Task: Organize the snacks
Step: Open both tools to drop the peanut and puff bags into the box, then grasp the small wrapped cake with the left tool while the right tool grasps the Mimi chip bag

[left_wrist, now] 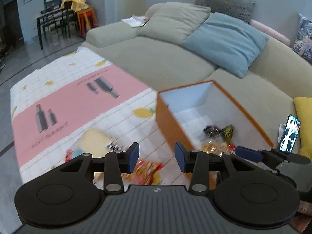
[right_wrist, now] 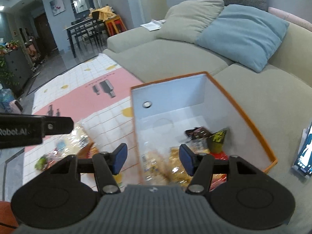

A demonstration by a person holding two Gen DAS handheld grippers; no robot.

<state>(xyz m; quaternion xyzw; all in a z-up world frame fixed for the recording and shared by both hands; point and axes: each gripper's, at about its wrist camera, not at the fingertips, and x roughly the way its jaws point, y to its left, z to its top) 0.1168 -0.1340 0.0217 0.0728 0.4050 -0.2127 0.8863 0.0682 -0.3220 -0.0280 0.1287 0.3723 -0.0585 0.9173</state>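
This is a home living room. A wide beige sofa (left_wrist: 159,58) carries loose cushions, one blue (left_wrist: 226,41). A low table beside it is covered by a pink and white cloth (left_wrist: 74,101) printed with bottles and lemons. Beyond, a dark dining table (right_wrist: 81,27) stands with chairs on a tiled floor, and a framed picture (right_wrist: 57,5) hangs on the blue-grey wall.
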